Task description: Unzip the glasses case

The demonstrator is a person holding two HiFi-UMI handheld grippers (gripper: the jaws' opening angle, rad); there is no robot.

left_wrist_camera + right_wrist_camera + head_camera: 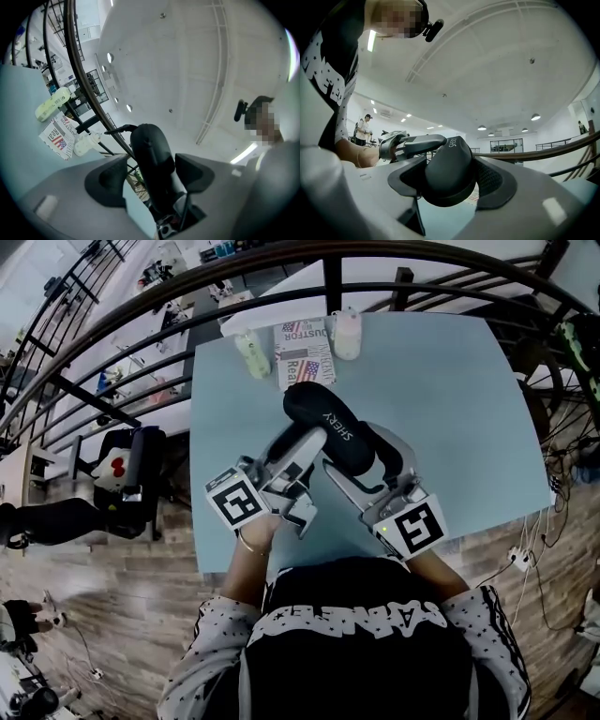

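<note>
Item: glasses case (330,423), black hard shell, appeared zipped shut; was held clear of table (450,409), frame centre.
R tool: right gripper (373,463) was clamped across case's near end, both pads on shell.
L tool: left gripper (302,446) had jaws apart w/ case between them, gap at one pad; no grip evident.
Risk: rounded shell could twist or slip from R pads under a zip tug; L jaws might miss pull tab, which no view showed.
Pose: both hands sat low-centre, converging; R approx level, L tipped slightly up.
</note>
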